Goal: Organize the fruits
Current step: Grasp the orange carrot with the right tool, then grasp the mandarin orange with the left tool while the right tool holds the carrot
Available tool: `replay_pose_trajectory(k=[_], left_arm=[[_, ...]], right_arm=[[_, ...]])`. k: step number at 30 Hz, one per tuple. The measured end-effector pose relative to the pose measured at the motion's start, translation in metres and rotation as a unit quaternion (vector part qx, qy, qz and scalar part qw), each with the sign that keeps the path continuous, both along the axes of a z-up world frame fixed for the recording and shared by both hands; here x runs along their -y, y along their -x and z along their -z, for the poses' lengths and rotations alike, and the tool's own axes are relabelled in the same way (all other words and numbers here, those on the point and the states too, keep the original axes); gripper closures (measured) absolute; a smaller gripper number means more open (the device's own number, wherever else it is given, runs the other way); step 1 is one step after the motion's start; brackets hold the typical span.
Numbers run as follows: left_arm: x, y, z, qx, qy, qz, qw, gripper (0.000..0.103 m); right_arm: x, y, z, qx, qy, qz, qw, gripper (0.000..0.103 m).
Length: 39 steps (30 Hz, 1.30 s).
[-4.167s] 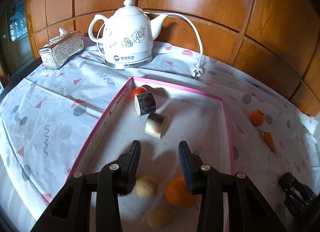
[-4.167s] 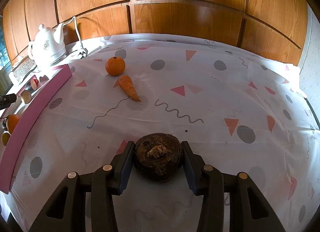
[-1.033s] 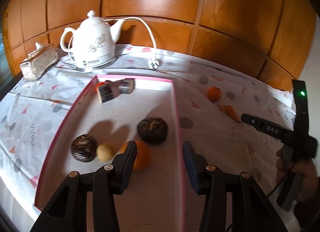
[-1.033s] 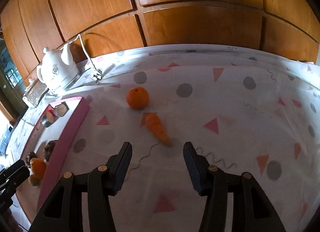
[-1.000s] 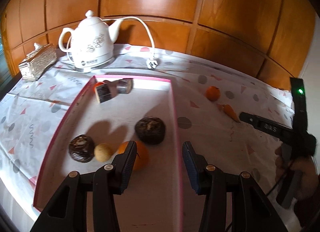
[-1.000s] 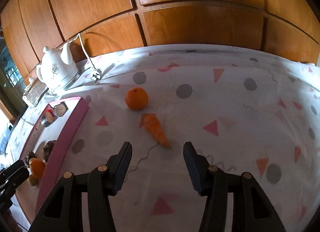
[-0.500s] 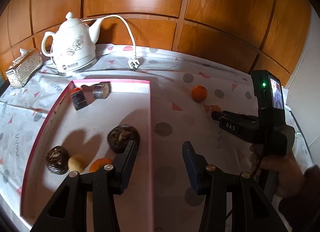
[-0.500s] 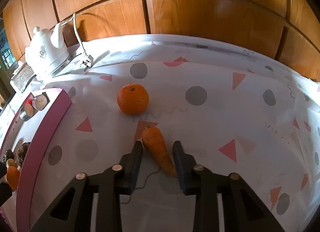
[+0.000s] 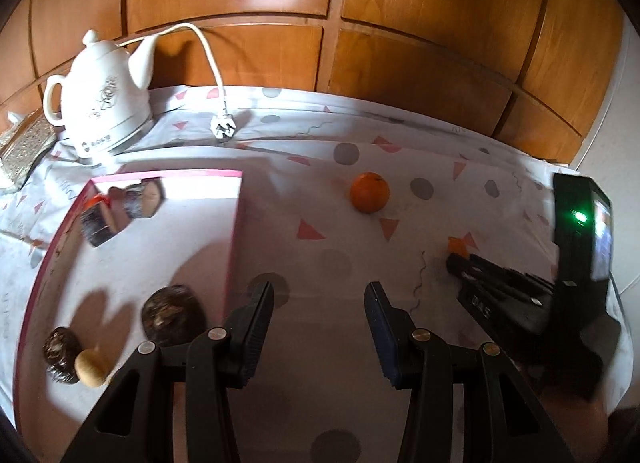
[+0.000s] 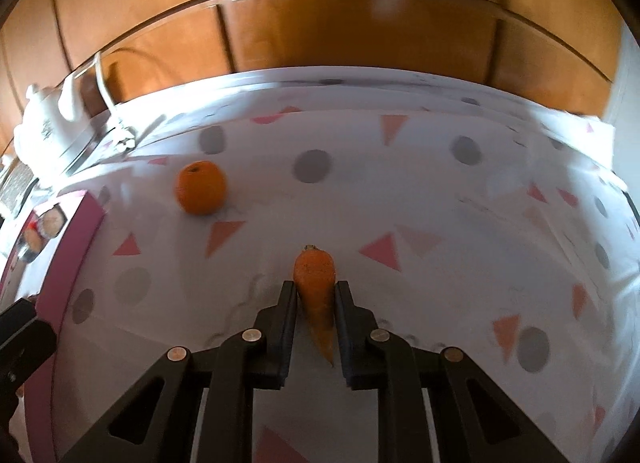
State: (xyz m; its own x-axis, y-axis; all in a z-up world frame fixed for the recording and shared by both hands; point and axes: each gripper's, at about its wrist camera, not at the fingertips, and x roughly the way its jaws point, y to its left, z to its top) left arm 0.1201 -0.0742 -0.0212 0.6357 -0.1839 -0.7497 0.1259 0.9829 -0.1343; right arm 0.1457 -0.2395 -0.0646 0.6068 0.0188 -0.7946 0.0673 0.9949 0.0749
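An orange carrot point(image 10: 314, 287) lies lengthwise between my right gripper's point(image 10: 316, 292) pads, thick end pointing away, and the gripper is shut on it just over the patterned tablecloth. Left of it and farther back sits a round orange point(image 10: 201, 188). In the left wrist view, only the carrot's top point(image 9: 457, 245) shows past the right gripper point(image 9: 454, 263) at the right. My left gripper point(image 9: 320, 295) hangs open over bare cloth, just right of the pink tray's rim point(image 9: 236, 231), with the orange point(image 9: 369, 192) beyond it. Nothing is between its fingers.
The tray holds a dark round fruit point(image 9: 172, 313), a smaller dark one point(image 9: 60, 347), a tan ball point(image 9: 90, 367) and two log pieces point(image 9: 140, 199). A white kettle point(image 9: 104, 107), its loose plug point(image 9: 222, 127) and a tissue box point(image 9: 24, 143) stand at the back left. Wooden panels close off the rear.
My right gripper came down around the carrot and shut on it. My left gripper slid right, from over the tray to the cloth beside it.
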Motion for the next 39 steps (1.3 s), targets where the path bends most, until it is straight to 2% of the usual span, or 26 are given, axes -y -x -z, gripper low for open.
replay_pose_trajectory(k=[6, 13, 20, 28, 29, 30, 34, 39], left_arm=[[0.011, -0.028, 0.011, -0.026, 0.014, -0.007, 0.9995, 0.055], [0.033, -0.061, 0.014, -0.030, 0.009, -0.005, 0.9995, 0.055], [0.055, -0.101, 0.026, -0.041, -0.006, 0.004, 0.9991, 0.055], [0.073, -0.128, 0.037, -0.035, -0.027, 0.021, 0.9988, 0.055], [0.074, -0.131, 0.039, -0.035, -0.029, 0.021, 0.9987, 0.058], [0.075, -0.131, 0.039, -0.030, -0.034, 0.020, 0.9988, 0.064], [0.069, -0.120, 0.036, -0.023, -0.018, 0.026, 0.9992, 0.065], [0.054, -0.088, 0.030, -0.024, -0.011, 0.021, 0.9994, 0.065]], right_arm=[[0.008, 0.004, 0.000, 0.005, -0.010, 0.017, 1.000, 0.084], [0.010, 0.008, 0.002, 0.011, -0.025, 0.017, 0.999, 0.084], [0.014, 0.009, 0.003, 0.016, -0.042, 0.021, 0.999, 0.084], [0.015, 0.008, 0.004, 0.017, -0.048, 0.021, 0.998, 0.084], [0.015, 0.008, 0.004, 0.017, -0.047, 0.020, 0.999, 0.084], [0.015, 0.008, 0.004, 0.017, -0.048, 0.020, 0.999, 0.084], [0.015, 0.008, 0.004, 0.017, -0.049, 0.020, 0.998, 0.084], [0.014, 0.008, 0.003, 0.014, -0.044, 0.012, 0.999, 0.084]])
